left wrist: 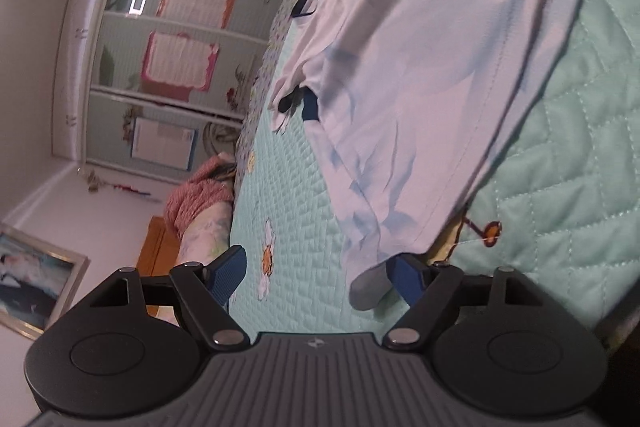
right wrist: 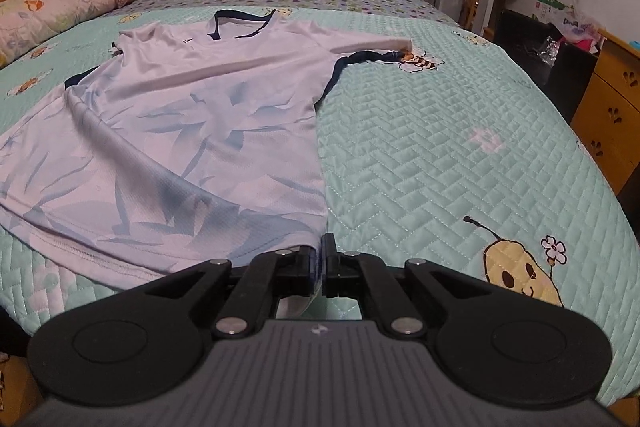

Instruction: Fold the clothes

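We're riding low on each tool. Our left wrist view is rolled sideways, close over the bed (left wrist: 288, 187), wardrobe (left wrist: 172, 67) at nine o'clock. Our right sits level, facing twelve o'clock. Both share the shirt (right wrist: 180, 131).

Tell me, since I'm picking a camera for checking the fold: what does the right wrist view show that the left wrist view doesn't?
Only the right wrist view shows the right gripper shut on the shirt's hem corner, plus the wooden dresser. Only the left wrist view shows the left gripper open beside another hem corner, and a framed picture. Both show the white shirt on the green quilt.
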The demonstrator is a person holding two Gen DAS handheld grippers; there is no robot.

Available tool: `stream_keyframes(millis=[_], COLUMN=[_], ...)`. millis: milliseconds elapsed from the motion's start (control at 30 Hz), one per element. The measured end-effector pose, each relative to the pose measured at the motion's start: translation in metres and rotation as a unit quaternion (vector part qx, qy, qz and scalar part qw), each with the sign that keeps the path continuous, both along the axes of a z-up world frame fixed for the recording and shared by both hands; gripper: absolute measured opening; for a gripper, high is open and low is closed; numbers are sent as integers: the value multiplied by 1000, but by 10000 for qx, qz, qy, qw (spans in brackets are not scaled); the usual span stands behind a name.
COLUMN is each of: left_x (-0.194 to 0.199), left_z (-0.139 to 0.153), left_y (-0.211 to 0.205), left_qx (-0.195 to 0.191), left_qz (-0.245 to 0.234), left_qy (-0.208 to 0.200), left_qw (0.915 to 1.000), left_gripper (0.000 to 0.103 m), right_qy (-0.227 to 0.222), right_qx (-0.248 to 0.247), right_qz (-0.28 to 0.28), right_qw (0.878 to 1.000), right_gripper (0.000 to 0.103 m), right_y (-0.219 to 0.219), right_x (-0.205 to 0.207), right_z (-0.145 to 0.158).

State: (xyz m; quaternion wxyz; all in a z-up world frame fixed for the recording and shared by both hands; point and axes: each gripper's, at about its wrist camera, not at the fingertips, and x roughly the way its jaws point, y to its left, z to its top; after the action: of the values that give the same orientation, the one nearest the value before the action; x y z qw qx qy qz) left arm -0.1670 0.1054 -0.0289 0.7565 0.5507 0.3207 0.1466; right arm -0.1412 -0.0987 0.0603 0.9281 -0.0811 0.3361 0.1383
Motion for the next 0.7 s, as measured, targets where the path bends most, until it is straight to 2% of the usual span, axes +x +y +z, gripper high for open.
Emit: stream_keyframes(millis=[67,100,133,167,200,267,333,400,433,500,567,700], left_x=[-1,-1,-1,-1,-2,0,7,14,17,22,25,28], left_z=[0,-1,-3,-3,-3,6,25,43,49,52,50,42], left_y=[-1,-1,-2,-2,-1,4,17,39,50,66,70,64], left_qx=[-10,1,21,4,-15,-308,-935,-1583,-1883,-2329,-2545,-2546], left_qz=[-212,-316,-396,-472,-548,-452,84,798,1148,1586,1644,1586], left_qy=[111,214,331,386,436,227,-123,-449,-566,-578,-471,-335], left_qw=[9997,9993,9987,9981,9975,9982,9955,9831,9737,9577,9518,9534], left_gripper=[62,43,13,3,3,3,3,3,3,3,3,5], right_qy=[-8,-13,-15,-14,-14,-13,43,92,102,121,109,104], right_qx=[-6,-18,-35,-52,-68,-115,-154,-147,-146,-146,-212,-364], right_qz=[2,14,29,45,58,35,-49,-44,-17,38,97,189], right_qw=[10000,10000,10000,10000,10000,9999,9999,9998,9998,9998,9997,9991], right_gripper=[2,2,2,2,3,2,2,3,4,9,10,10], right_y=[0,1,2,3,3,4,4,4,5,7,11,17], right_x=[1,1,1,1,1,1,3,3,2,1,-1,-4], right_z=[1,1,1,1,1,0,-1,-3,-4,-6,-8,-12])
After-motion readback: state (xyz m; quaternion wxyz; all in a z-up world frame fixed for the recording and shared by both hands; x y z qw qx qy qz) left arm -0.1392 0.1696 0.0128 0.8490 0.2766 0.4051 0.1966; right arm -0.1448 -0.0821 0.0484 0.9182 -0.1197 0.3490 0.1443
